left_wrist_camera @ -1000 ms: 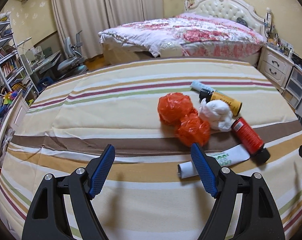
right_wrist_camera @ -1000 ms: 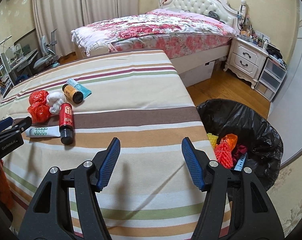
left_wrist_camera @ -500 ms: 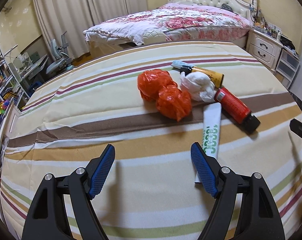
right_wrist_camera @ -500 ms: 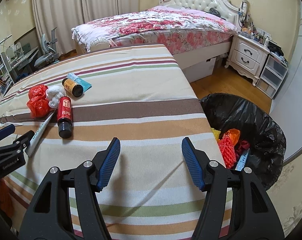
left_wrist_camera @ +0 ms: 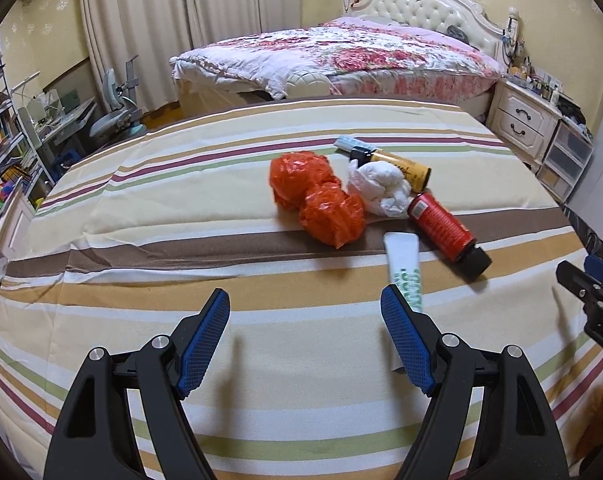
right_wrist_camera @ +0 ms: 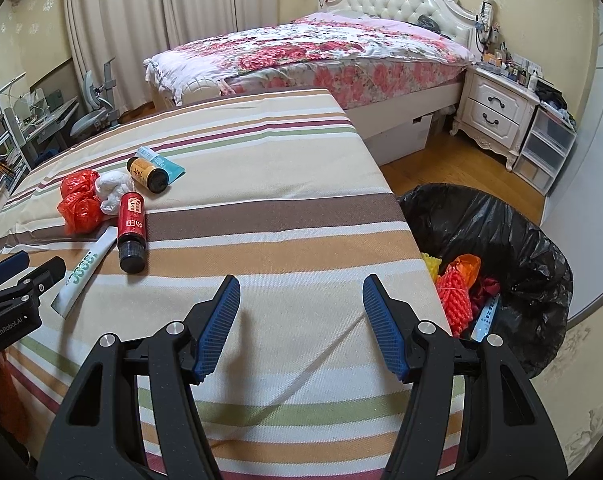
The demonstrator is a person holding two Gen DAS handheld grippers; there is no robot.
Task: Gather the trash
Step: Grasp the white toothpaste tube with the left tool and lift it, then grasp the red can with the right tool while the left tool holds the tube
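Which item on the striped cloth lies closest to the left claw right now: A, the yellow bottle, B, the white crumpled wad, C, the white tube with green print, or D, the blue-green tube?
C: the white tube with green print runs right down beside a finger of the open left claw, while the other items lie farther back.

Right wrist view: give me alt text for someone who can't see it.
The open, empty right gripper hovers over a striped cloth, with a black-lined trash bin holding orange scraps at the right. At the left lie orange bags, a white wad, red bottle, yellow bottle and white tube, near the left gripper.
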